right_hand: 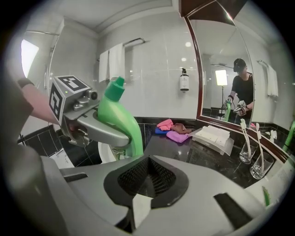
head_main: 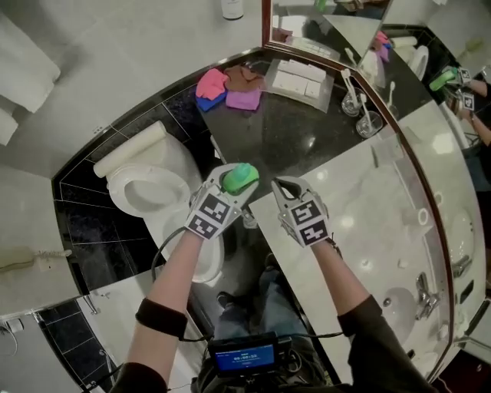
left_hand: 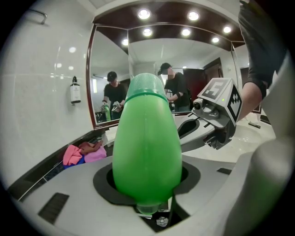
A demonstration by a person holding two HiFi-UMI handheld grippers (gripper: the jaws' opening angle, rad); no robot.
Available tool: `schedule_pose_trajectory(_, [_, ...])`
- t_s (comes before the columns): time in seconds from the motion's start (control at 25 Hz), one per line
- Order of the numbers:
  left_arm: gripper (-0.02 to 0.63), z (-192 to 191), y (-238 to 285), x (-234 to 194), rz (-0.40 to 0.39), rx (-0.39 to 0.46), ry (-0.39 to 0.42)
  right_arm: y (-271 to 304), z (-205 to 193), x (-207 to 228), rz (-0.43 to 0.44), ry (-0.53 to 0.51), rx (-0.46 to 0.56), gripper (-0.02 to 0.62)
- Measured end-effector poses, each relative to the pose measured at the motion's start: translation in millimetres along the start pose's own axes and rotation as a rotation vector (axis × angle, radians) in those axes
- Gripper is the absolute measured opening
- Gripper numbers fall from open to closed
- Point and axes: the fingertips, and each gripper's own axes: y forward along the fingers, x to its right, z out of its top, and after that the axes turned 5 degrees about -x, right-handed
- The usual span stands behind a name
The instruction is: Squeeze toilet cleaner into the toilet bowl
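Note:
A green toilet-cleaner bottle [head_main: 241, 177] stands upright between the jaws of my left gripper [head_main: 229, 190], which is shut on its body. In the left gripper view the bottle [left_hand: 147, 138] fills the middle, ribbed cap up. The right gripper view shows the bottle [right_hand: 120, 115] from the side, angled nozzle on top, clamped by the left gripper [right_hand: 94, 125]. My right gripper [head_main: 286, 187] hangs just right of the bottle, shut and empty. The white toilet [head_main: 146, 188], lid up and bowl open, lies to the left below the left gripper.
On the dark counter [head_main: 295, 150] lie coloured cloths [head_main: 229, 88], a white tray of folded towels [head_main: 300, 79] and two glasses with toothbrushes [head_main: 360, 111]. A mirror [head_main: 337, 23] backs it. A white basin with a tap [head_main: 423, 292] is at the right. Towels [head_main: 19, 69] hang on the left wall.

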Motion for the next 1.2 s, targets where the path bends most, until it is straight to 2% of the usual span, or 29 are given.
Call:
schedule_pose_trajectory(0.2, [0.181, -1.8, 43.9, -5.7, -0.047, 0.005, 0.027, 22.7, -9.7, 30.4, -0.005, 0.02, -0.01, 0.0])
schedule_pose_trajectory(0.44, [0.181, -2.1, 69.2, -9.5, -0.073, 0.024, 0.031, 36.5, -23.5, 50.0, -0.019, 0.044, -0.026, 0.0])
schedule_pose_trajectory(0.72, [0.181, -10.9, 81.7, -4.3, -0.107, 0.0, 0.04, 38.9, -35.1, 62.7, -0.028, 0.067, -0.036, 0.0])
schedule_pose_trajectory(1.04, [0.187, -12.4, 84.8, 0.6, -0.103, 0.012, 0.042, 37.5, -38.8, 65.5, -0.022, 0.091, -0.036, 0.0])
schedule_pose_trajectory(1.12, [0.193, -12.3, 84.0, -2.3, -0.093, 0.017, 0.032, 37.1, -39.3, 66.1, -0.024, 0.094, -0.037, 0.0])
schedule_pose_trajectory(1.2, [0.23, -9.4, 82.4, -3.6, -0.094, 0.03, 0.023, 36.1, -39.8, 67.7, -0.027, 0.095, -0.037, 0.0])
